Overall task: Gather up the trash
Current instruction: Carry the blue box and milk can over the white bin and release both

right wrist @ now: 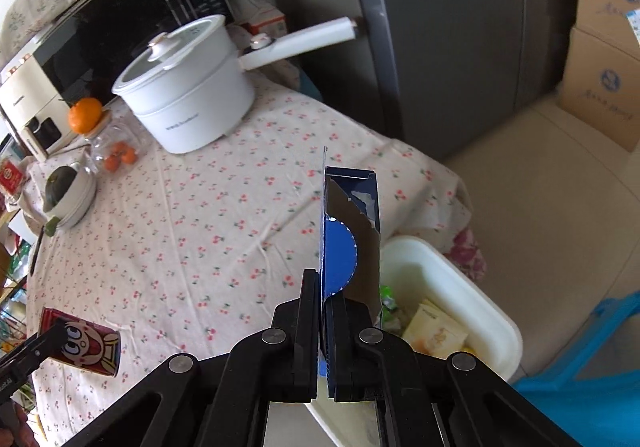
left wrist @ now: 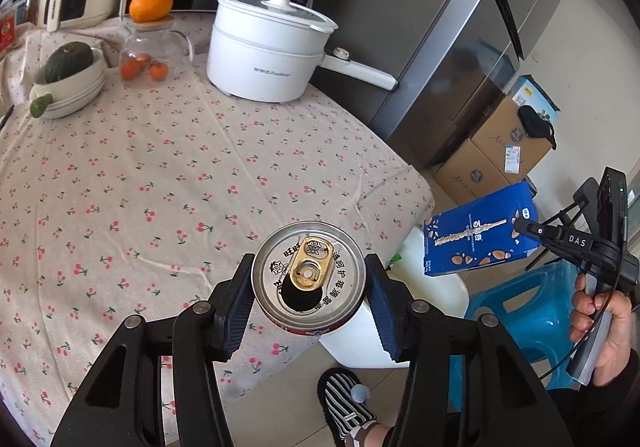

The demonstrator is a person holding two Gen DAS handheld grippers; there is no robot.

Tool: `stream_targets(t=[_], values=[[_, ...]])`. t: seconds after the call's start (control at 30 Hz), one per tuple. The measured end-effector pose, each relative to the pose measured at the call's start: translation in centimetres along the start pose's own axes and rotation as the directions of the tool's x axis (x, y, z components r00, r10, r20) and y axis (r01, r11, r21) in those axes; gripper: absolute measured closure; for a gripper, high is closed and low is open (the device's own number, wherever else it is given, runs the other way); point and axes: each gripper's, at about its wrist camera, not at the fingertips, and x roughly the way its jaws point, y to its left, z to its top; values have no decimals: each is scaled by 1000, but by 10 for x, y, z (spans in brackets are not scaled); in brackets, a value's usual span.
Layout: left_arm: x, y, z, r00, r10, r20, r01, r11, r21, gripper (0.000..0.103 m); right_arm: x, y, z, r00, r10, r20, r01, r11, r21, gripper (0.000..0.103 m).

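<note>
At lower centre, the left gripper [left wrist: 308, 283] clamps an opened drink can [left wrist: 308, 277] above the bench [left wrist: 160, 175] edge. The right gripper [right wrist: 323, 311] pinches a flattened blue carton [right wrist: 340, 247] over the white bin [right wrist: 460, 287] at lower right, which holds yellow and green wrappers [right wrist: 434, 331].

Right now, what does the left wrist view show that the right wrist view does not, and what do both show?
Only the left wrist view: the silver top of the opened red drink can with its gold pull tab, between the left gripper fingers, and the printed face of the blue cardboard snack box.

Only the right wrist view: the white plastic trash bin's contents, and the cartoon face on the can's side.

Both: the white electric pot, the cherry-print tablecloth, and the right gripper shut on the box.
</note>
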Motion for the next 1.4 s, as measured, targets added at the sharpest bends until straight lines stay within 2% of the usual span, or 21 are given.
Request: stream_targets(t=[0.1,0.27,0.5,0.67,0.73,0.8,0.83,1.03,1.2,1.27,1.37,1.4], values=[[18,-22,-3,999,-22,-27,22,999,34,48,11,-20,-5,998,-21,-52,22,999,35,101],[49,-61,-9,994,-84,-63,89,993,80,48,27,-37,-15,991,-51,-121,55,998,23,101],[99,-111,-23,978,-163,-131,178,978,110,48,52,-63,-24,972,-96,-213,104,994,27,101],[132,-135,-39,977,-128,-168,160,968,194,48,71,-78,-28,956,-106,-272,120,992,37,97],[143,-137,-44,975,-123,-186,158,970,186,47,71,-87,-27,956,-99,-277,120,991,59,87],[153,-139,-47,976,-107,-192,143,972,186,47,68,-96,-28,957,-95,-274,123,989,86,60],[158,-140,-48,977,-98,-191,135,973,189,47,66,-99,-29,958,-99,-270,129,987,98,56],[191,-153,-53,978,-72,-198,117,968,223,47,55,-114,-29,962,-99,-255,140,979,148,53],[198,-159,-54,982,-42,-187,90,962,259,46,48,-120,-29,961,-141,-237,176,975,132,44],[193,-158,-52,983,-37,-180,84,963,258,33,48,-121,-28,960,-150,-237,183,975,124,43],[179,-156,-49,984,-9,-177,54,965,255,19,47,-120,-29,961,-150,-234,180,978,109,36],[172,-154,-49,986,9,-169,35,965,260,17,46,-119,-29,961,-151,-231,179,978,105,33]])
